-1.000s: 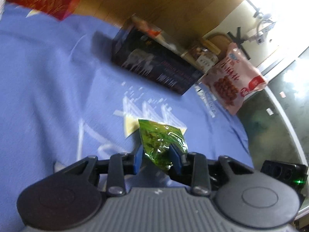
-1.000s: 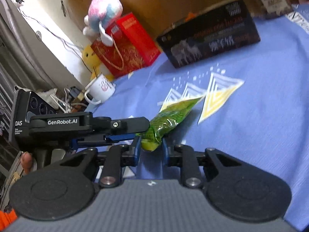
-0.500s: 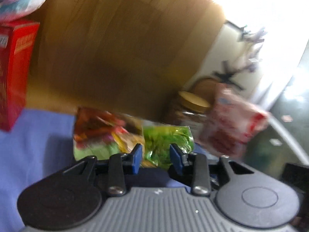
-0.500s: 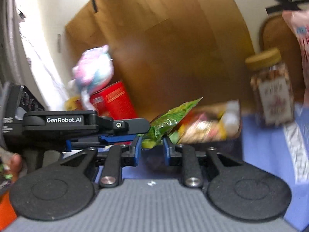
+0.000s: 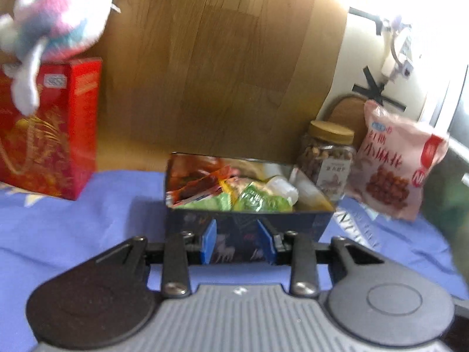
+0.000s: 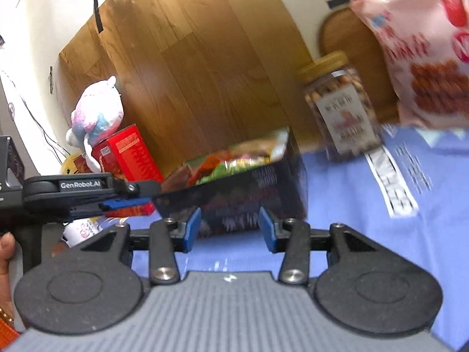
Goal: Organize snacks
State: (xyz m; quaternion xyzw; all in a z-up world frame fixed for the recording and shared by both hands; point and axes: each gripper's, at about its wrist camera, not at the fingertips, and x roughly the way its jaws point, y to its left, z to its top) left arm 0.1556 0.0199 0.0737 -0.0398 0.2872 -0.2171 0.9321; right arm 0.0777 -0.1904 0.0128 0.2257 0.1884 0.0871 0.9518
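Left wrist view: left gripper (image 5: 238,242) low at centre, blue fingers (image 5: 208,242) set narrowly apart with nothing between them. Straight ahead at 12 o'clock, resting on the blue patterned cloth (image 5: 73,234), an open dark rectangular snack box (image 5: 249,202) filled with red, orange and green snack packets (image 5: 234,193). At 2 o'clock, just beside the box's far right corner, a clear plastic jar with a tan lid (image 5: 326,158). Further out at 2 o'clock, next to the jar, a pink snack bag printed with brown balls (image 5: 395,164) standing upright. At 10 o'clock, well apart from the box, a red gift bag with gold print (image 5: 49,129), topped by a pink, blue and white plush toy (image 5: 55,20). Behind everything, a brown wood-grain board (image 5: 219,67).

Right wrist view: right gripper (image 6: 230,228) low at centre, blue fingers (image 6: 190,228) moderately wide and opening, nothing gripped between them. Dark snack box (image 6: 234,187) right ahead at 12 o'clock, blurred and appearing tilted, packets showing inside. Jar (image 6: 340,108) at 1 o'clock, pink bag (image 6: 422,47) at 2 o'clock. Left gripper (image 6: 129,202) reaching in from 9 o'clock, its tip near the box's left edge; a hand (image 6: 6,252) on its handle. Red gift bag (image 6: 129,155) and plush toy (image 6: 96,114) at 10 o'clock.
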